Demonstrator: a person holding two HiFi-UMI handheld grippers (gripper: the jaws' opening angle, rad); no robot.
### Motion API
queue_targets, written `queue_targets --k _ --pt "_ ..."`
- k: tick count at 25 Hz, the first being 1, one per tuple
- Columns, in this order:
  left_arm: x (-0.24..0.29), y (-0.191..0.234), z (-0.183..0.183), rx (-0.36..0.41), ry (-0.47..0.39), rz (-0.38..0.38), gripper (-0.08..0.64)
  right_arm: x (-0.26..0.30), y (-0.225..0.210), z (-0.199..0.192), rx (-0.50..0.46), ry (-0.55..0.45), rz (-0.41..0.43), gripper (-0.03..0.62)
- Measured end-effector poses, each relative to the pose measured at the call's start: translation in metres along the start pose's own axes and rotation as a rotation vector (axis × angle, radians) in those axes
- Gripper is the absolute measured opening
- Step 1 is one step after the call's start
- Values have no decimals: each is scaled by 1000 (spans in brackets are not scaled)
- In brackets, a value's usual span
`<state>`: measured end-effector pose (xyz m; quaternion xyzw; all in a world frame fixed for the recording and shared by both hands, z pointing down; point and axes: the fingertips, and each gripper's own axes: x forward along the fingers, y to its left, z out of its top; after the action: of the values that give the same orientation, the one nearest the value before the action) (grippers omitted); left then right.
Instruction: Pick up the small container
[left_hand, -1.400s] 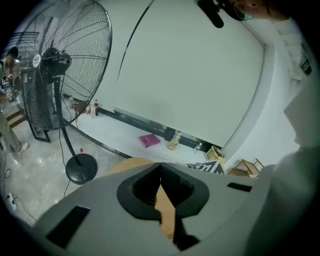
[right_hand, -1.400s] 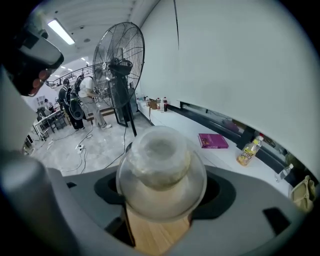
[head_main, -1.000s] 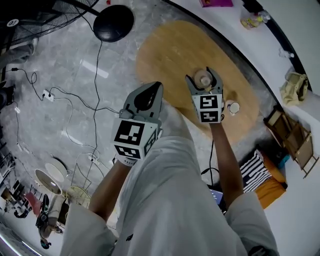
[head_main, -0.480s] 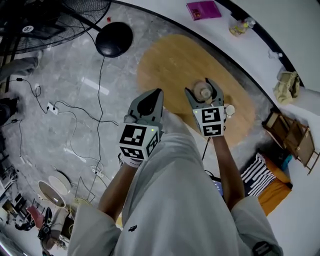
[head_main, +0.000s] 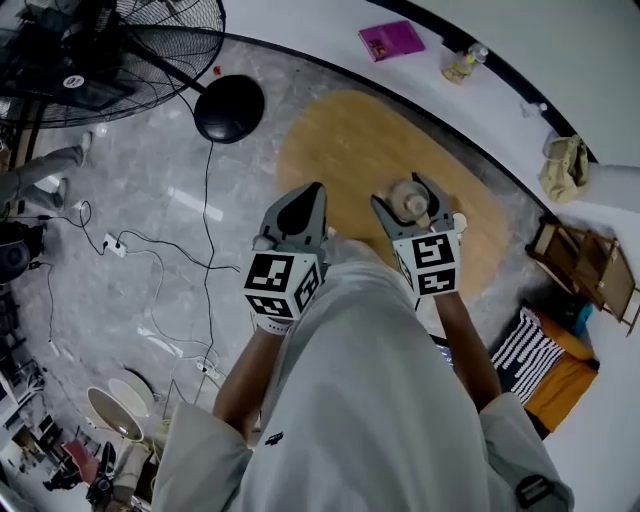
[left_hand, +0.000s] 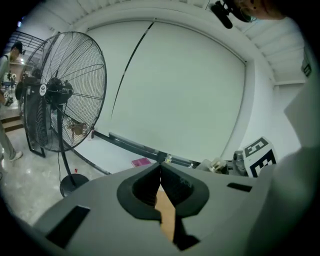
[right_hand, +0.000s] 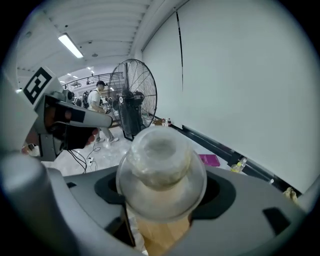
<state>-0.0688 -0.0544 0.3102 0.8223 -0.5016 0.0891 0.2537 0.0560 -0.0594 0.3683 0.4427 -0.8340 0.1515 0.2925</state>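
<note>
the left gripper (head_main: 314, 192) sits over the near left rim of the oval wooden table (head_main: 345, 135). its jaws are pressed together with nothing between them, and only a sliver of wood shows below the tips in the left gripper view (left_hand: 160, 166). just beside it, the right gripper (head_main: 408, 197) is clamped wide around the small container (head_main: 408, 198), a clear pot with a domed knob lid, one jaw on each side of its body (right_hand: 161, 170). in the head view the pot shows over the table's right half, with a small white cup (head_main: 460, 222) near the rim to its right. beyond the grippers the tabletop is bare wood to its far edge. left of the table is open grey floor crossed by cables (head_main: 150, 250). farther off stand a fan (head_main: 120, 50) and its black base (head_main: 229, 108), then a pink book (head_main: 391, 40) and a bottle (head_main: 460, 66) by the wall.
</note>
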Motion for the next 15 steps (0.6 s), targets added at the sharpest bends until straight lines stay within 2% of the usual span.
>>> queue_targets --k 4,10,15 --pt "-5 1 10 7 -31 4 20 -18 -2 15 -14 -24 -12 339" --pt "-16 0 21 114 -48 18 20 -52 -17 26 19 -34 -59 339" --pt "-24 -1 33 138 -91 17 20 -78 -23 35 31 -56 -96 339"
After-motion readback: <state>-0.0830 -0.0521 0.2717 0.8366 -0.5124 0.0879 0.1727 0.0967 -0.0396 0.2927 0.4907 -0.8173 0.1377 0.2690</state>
